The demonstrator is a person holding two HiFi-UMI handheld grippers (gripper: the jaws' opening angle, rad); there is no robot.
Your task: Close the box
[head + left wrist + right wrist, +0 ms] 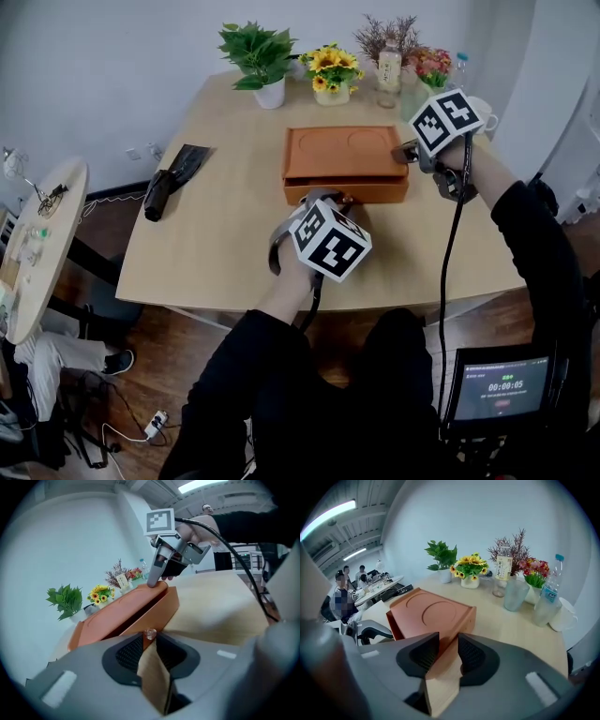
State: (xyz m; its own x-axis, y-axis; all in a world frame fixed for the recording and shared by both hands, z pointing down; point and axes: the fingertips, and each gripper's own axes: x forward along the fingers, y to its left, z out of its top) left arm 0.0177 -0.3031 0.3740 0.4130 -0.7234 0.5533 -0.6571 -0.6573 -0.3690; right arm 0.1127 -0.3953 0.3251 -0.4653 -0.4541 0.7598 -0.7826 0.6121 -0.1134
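An orange-brown box (345,155) with a flat lid lies on the wooden table (216,253). Its front panel (375,191) carries a small clear knob (150,633). In the left gripper view the panel stands slightly out, with a dark gap under the lid. My left gripper (324,198) is at the front, its jaws shut on that knob. My right gripper (406,152) is at the box's far right corner. In the right gripper view its pads (425,651) clamp the box's corner wall (461,623). The right gripper (158,577) also shows in the left gripper view, pressed on the lid's end.
Along the table's far edge stand a green plant (260,58), sunflowers (332,73), a bottle (389,66), red flowers (433,67) and a white mug (485,109). A black object (174,178) lies at the left. A round side table (37,248) stands left. A cable hangs to a screen (504,386).
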